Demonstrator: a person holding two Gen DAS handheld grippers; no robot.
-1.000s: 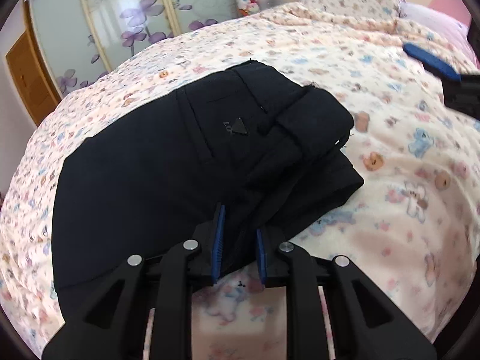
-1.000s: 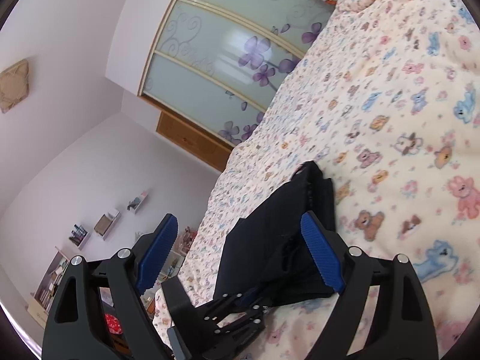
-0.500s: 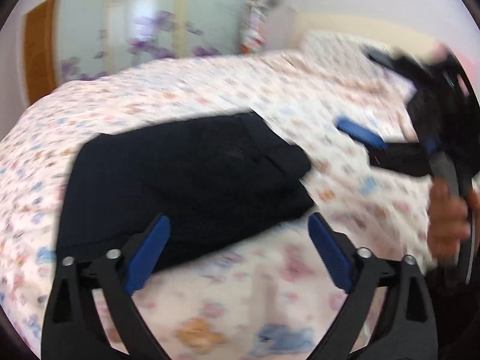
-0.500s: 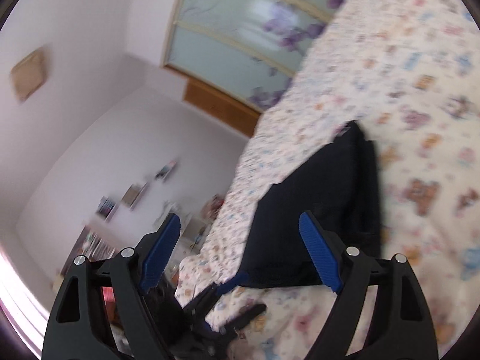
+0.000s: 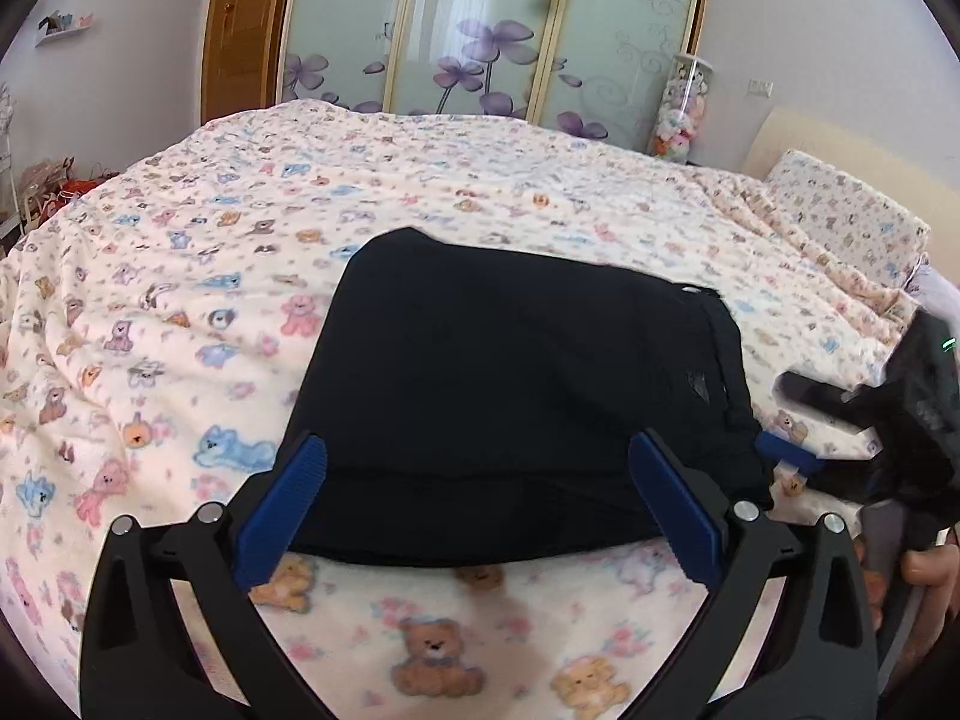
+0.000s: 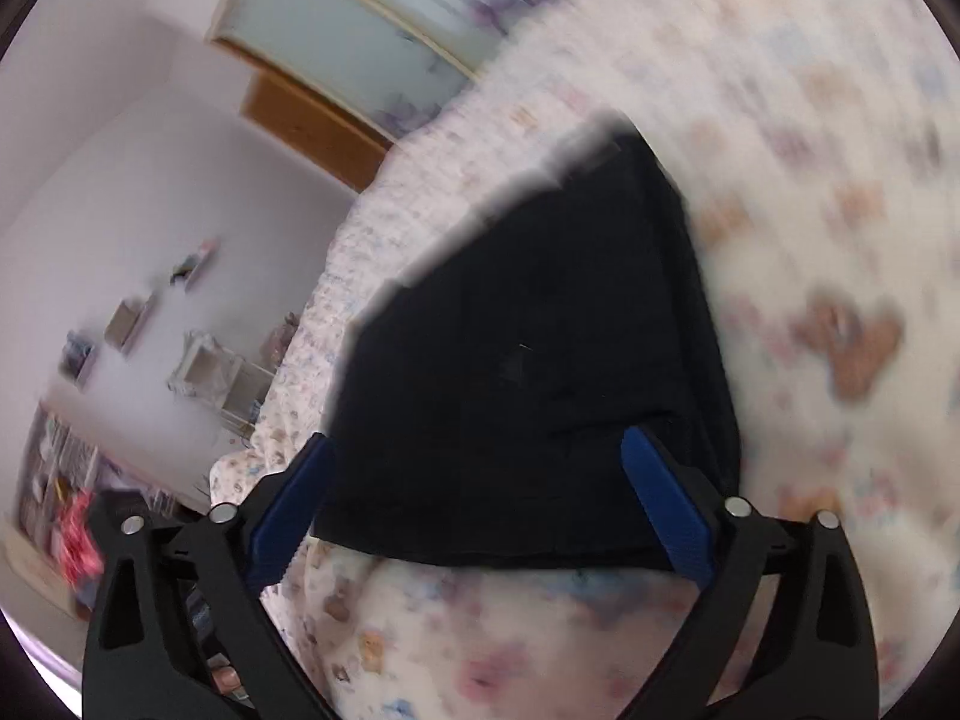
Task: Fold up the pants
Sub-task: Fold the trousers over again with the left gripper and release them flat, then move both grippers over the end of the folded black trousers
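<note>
The black pants [image 5: 516, 384] are seen folded into a compact block on the bed [image 5: 180, 276], which is covered with a teddy-bear print. The left tool [image 5: 477, 492] is held just above the block's near edge, its jaws opening wide, with nothing pressed between the blue pads. The right tool [image 6: 474, 498] is likewise opening and empty, aimed at the pants [image 6: 540, 360] in a blurred view. Its tip [image 5: 786, 453] is seen at the block's right edge.
</note>
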